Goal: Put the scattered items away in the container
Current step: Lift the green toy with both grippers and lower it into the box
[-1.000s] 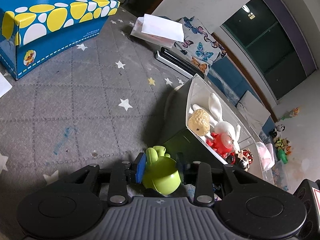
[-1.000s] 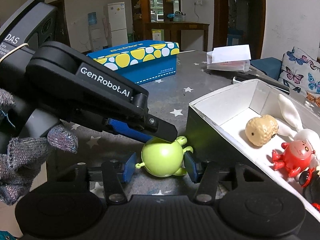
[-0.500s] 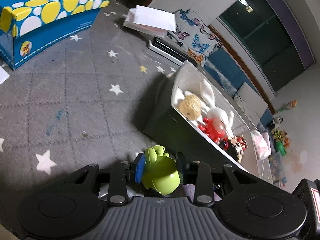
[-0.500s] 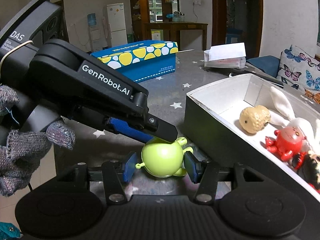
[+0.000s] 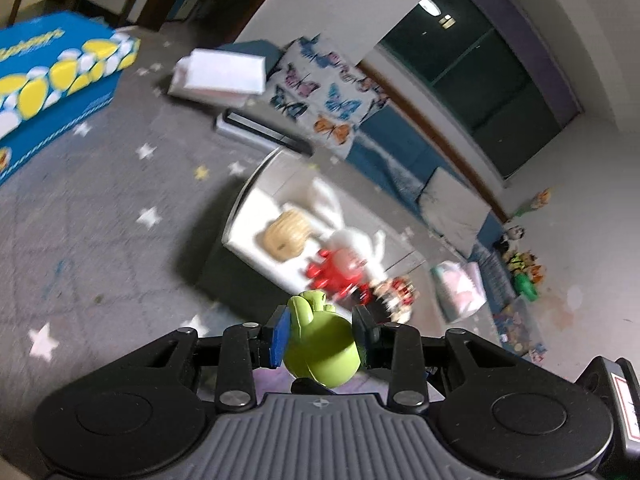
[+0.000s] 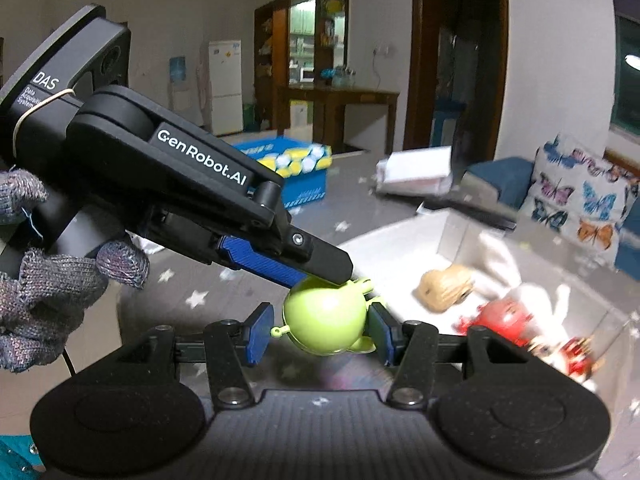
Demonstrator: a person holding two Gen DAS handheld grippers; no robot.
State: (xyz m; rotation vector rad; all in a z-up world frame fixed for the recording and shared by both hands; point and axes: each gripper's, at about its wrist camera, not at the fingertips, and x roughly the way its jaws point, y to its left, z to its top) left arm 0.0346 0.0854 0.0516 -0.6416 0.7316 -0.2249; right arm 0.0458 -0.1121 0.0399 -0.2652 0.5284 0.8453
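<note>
Green toy (image 5: 320,350) is up off the star mat, pinched by both your grippers at once!

Your left gripper (image 5: 322,334) clamps it between its blue pads, and your right gripper (image 6: 322,330) squeezes the same round body crosswise, left fingers (image 6: 320,264) pressing on top. You've got it just short of the white container (image 5: 244,216), whose near wall sits right ahead. Inside it lie a tan figure (image 5: 286,234), a red crab toy (image 5: 338,270) and a white bunny (image 5: 352,240); the surroundings are motion-blurred.

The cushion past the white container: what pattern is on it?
Multicoloured butterflies on a pale cushion, clearest in the right wrist view.
</note>
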